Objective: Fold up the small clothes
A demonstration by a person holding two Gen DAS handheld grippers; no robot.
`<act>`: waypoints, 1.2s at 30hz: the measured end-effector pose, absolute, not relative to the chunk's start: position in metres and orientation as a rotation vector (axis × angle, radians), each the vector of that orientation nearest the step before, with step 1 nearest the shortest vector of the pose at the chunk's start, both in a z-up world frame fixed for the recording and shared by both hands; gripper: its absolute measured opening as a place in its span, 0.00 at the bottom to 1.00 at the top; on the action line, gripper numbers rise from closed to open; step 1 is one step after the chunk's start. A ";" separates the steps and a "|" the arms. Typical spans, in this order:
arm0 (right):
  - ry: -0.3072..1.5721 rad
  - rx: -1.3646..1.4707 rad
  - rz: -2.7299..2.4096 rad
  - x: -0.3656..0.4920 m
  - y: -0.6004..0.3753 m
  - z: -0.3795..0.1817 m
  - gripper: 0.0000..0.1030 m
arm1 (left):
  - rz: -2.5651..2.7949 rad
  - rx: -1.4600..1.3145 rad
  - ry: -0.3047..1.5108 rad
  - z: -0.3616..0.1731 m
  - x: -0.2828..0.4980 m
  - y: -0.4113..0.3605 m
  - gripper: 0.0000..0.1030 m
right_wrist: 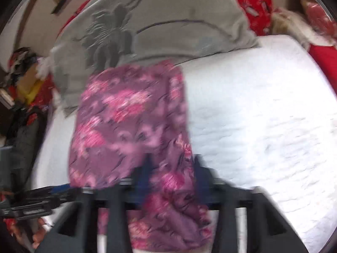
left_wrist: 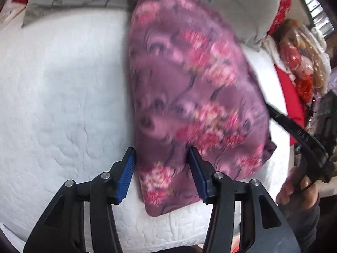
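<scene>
A purple cloth with pink flowers lies on the white quilted bed cover, blurred by motion. My left gripper stands open over the cloth's near corner. Its blue pads flank the fabric without squeezing it. On the right, a hand holds my right gripper, whose black fingers reach under the cloth's right edge. In the right wrist view, my right gripper is blurred and shut on the cloth, which bunches between its fingers and drapes back toward the camera. The left gripper's fingers show at the lower left.
A grey embroidered pillow lies at the head of the bed cover, just beyond the cloth. Red fabric and a doll in clear wrapping crowd the right side. Mixed clutter sits past the bed's left edge.
</scene>
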State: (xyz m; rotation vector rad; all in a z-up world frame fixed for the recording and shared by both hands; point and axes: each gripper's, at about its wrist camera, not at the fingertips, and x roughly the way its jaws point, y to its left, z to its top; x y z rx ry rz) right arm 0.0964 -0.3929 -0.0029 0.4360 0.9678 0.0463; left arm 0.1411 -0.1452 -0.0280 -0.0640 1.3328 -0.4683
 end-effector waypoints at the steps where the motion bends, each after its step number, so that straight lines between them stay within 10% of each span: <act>1: 0.955 0.405 0.024 0.092 -0.391 -0.002 0.04 | -0.469 -0.072 1.324 -0.030 0.140 -0.144 0.48; 8: 0.905 0.495 0.040 0.079 -0.401 -0.001 0.12 | -0.463 -0.090 1.308 -0.015 0.135 -0.132 0.48; 12: 0.872 0.612 0.149 0.069 -0.399 -0.001 0.51 | -0.452 -0.139 1.355 -0.029 0.135 -0.137 0.48; 17: 0.948 0.430 0.167 0.074 -0.374 -0.010 0.04 | -0.449 -0.113 1.328 -0.024 0.127 -0.132 0.48; 36: 0.828 0.455 0.116 0.100 -0.371 0.006 0.08 | -0.399 -0.092 1.230 -0.006 0.193 -0.163 0.55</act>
